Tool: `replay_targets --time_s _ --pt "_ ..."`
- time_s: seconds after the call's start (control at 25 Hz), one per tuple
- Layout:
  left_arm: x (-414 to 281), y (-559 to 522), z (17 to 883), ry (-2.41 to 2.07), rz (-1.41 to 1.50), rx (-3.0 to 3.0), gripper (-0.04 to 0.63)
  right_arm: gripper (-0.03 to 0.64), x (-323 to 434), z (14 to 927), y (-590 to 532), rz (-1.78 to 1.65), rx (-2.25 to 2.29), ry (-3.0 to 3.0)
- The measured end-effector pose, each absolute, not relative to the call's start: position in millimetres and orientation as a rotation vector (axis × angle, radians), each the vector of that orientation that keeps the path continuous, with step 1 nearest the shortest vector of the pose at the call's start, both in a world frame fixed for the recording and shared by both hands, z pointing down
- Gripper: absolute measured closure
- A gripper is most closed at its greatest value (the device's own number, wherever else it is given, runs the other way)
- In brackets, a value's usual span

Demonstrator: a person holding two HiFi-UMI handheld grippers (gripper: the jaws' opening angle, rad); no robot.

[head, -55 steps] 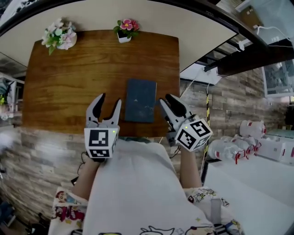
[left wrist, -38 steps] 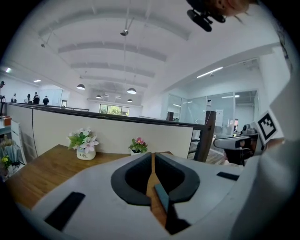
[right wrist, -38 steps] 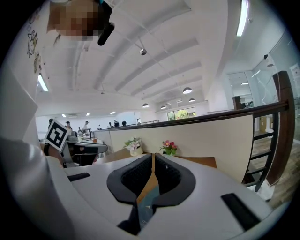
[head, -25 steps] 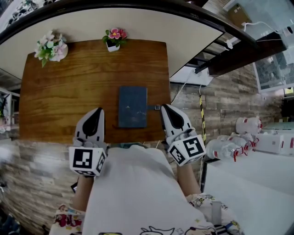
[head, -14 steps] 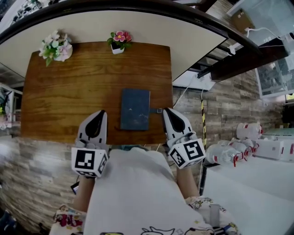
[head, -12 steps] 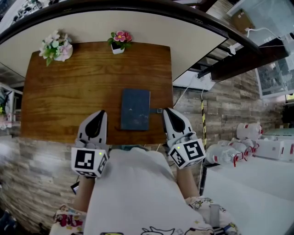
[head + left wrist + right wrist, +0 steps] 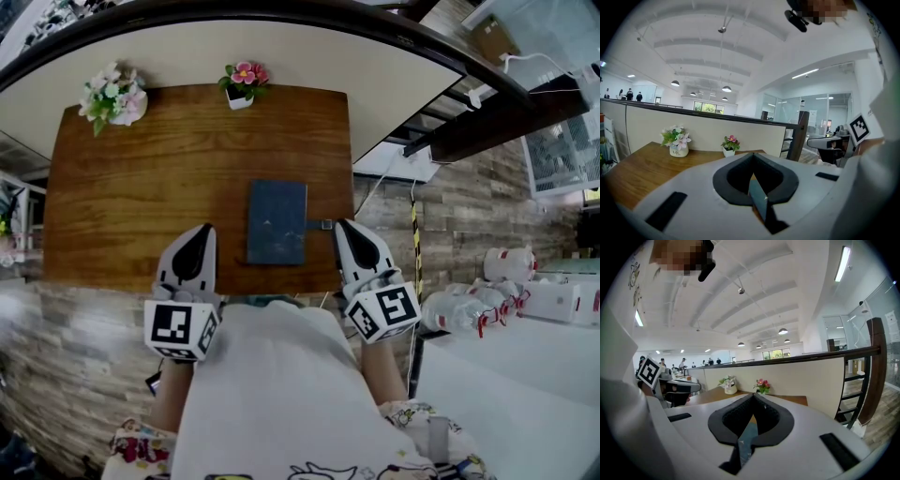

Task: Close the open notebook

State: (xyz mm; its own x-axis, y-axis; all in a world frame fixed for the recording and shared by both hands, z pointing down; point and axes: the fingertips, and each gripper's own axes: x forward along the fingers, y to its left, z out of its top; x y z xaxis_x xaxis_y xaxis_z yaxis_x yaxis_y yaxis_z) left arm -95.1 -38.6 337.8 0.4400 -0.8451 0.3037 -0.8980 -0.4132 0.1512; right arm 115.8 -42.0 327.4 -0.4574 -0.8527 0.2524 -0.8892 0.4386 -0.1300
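The notebook (image 7: 277, 222) lay closed on the wooden table (image 7: 141, 187) with its dark blue cover up; it was in the right half of the top, near the front edge; a short strap (image 7: 322, 225) stuck out from its right side. The left gripper (image 7: 201, 229) was at the left of the notebook and the right gripper (image 7: 343, 225) at the right of it, so the book lay between them; both pointed away from the person and a little downward. The left gripper stood apart from the cover; the tip of the right gripper was just beside the strap, and I could not tell if it touched it. In the left gripper view the two jaws were pressed together at the tips and carried nothing; in the right gripper view the jaws were also clenched tip to tip, with nothing between them; through the hole behind the joined tips only a strip of blue and a bit of brown wood showed. At the far edge of the table stood a pot of white and pink flowers (image 7: 114, 94) at the left corner and a small pot of pink flowers (image 7: 244, 82) nearer the middle; behind them ran a cream partition (image 7: 281, 47).
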Motion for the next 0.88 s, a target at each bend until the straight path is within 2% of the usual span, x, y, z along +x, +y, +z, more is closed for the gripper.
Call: replay_targets --time_s 0.88 --pt "-89.9 -37.8 336.1 -1.485 0.228 2.416 0.594 0.618 118.8 328.7 -39.1 0.384 1.548 -2.520"
